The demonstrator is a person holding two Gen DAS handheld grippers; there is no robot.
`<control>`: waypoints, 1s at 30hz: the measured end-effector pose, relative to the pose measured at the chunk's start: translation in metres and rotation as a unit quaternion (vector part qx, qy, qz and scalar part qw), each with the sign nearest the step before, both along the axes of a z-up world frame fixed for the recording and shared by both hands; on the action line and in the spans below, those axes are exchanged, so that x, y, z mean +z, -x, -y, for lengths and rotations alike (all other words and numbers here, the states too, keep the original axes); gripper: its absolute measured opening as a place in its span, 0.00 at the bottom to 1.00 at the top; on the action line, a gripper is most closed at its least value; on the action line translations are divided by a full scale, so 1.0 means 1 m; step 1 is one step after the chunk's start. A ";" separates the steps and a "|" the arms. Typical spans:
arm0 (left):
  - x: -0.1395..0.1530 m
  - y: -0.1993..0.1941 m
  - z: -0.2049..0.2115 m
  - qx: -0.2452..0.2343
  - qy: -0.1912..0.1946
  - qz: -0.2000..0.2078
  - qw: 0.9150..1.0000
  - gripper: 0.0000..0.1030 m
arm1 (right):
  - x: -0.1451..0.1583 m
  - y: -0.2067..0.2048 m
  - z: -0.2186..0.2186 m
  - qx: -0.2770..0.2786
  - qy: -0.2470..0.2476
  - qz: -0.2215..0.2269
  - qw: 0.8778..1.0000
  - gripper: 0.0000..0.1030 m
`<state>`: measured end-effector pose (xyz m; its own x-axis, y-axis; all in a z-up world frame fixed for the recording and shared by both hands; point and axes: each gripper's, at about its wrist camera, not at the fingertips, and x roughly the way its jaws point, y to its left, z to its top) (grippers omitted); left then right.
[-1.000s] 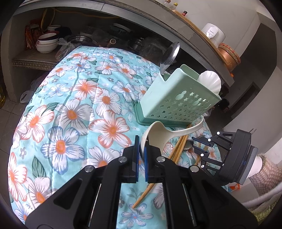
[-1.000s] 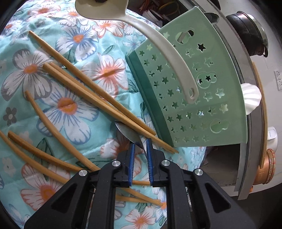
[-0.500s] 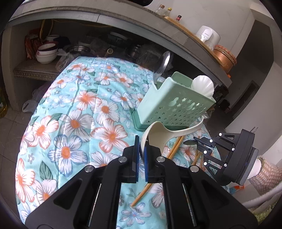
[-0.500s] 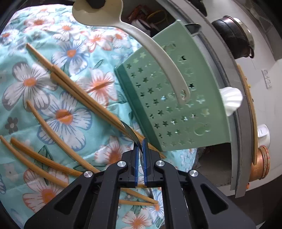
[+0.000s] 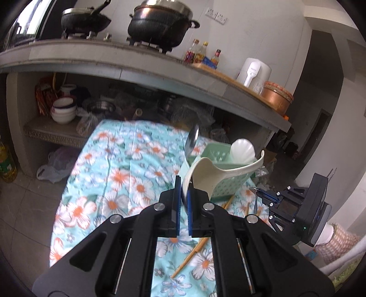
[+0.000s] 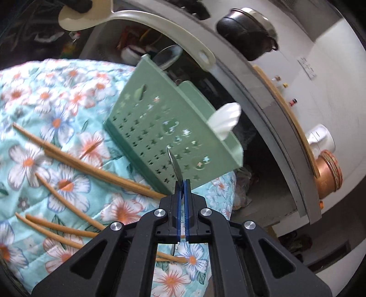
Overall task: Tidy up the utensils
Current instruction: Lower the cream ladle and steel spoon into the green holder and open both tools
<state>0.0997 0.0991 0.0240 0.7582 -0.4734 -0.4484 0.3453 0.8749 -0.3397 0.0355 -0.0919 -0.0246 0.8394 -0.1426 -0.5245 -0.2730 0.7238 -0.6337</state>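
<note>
My left gripper (image 5: 183,189) is shut on the bowl rim of a cream plastic ladle (image 5: 212,170), lifted above the floral cloth; the ladle (image 6: 128,17) crosses the top of the right wrist view. My right gripper (image 6: 181,184) is shut on a metal spoon (image 6: 175,165), seen edge-on and held in the air in front of the green utensil holder (image 6: 160,128). The holder (image 5: 219,157) stands on the table with a metal spoon (image 5: 192,141) and a white shell-shaped utensil (image 5: 242,149) in it. Several wooden chopsticks (image 6: 91,164) lie on the cloth.
The table carries a turquoise floral cloth (image 5: 119,173). Behind it runs a grey concrete counter (image 5: 137,61) with black pots (image 5: 160,22), bottles, a white kettle and a copper pot (image 5: 276,98). Bowls (image 5: 64,110) sit on the shelf beneath.
Both grippers rose from the cloth. The right gripper shut on the metal spoon and lifted it off the chopsticks. The ladle went up with the left gripper; the counter top came into view.
</note>
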 end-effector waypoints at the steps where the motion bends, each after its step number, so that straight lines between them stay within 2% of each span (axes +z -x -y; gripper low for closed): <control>1: 0.009 0.001 -0.001 0.004 -0.005 0.012 1.000 0.04 | 0.003 -0.001 0.002 -0.006 -0.009 0.009 1.000 0.02; 4: 0.030 0.001 -0.002 0.013 -0.030 0.037 0.999 0.04 | 0.019 -0.008 0.015 -0.023 -0.042 0.027 0.999 0.02; 7: 0.045 -0.004 0.005 0.018 -0.080 0.051 0.995 0.04 | 0.027 -0.018 0.030 -0.037 -0.076 0.046 0.995 0.02; 10: 0.055 -0.013 0.017 0.020 -0.144 0.060 0.988 0.04 | 0.046 -0.024 0.044 -0.053 -0.122 0.069 0.989 0.02; 12: 0.059 -0.019 0.028 0.024 -0.189 0.066 0.979 0.04 | 0.056 -0.026 0.054 -0.059 -0.148 0.076 0.984 0.02; 15: 0.062 -0.032 0.048 0.026 -0.266 0.069 0.961 0.04 | 0.064 -0.027 0.070 -0.067 -0.185 0.085 0.977 0.02; 18: 0.063 -0.046 0.061 0.022 -0.314 0.063 0.947 0.04 | 0.066 -0.029 0.081 -0.070 -0.206 0.089 0.972 0.02; 20: 0.061 -0.055 0.072 0.019 -0.350 0.055 0.935 0.04 | 0.065 -0.029 0.086 -0.071 -0.209 0.092 0.971 0.02; 23: 0.056 -0.068 0.089 0.014 -0.409 0.053 0.911 0.04 | 0.064 -0.029 0.093 -0.072 -0.218 0.096 0.969 0.02; 26: 0.055 -0.077 0.105 0.006 -0.447 0.057 0.893 0.04 | 0.062 -0.032 0.101 -0.072 -0.229 0.102 0.965 0.02; 30: 0.048 -0.087 0.125 -0.015 -0.500 0.058 0.864 0.04 | 0.059 -0.037 0.110 -0.073 -0.243 0.106 0.961 0.02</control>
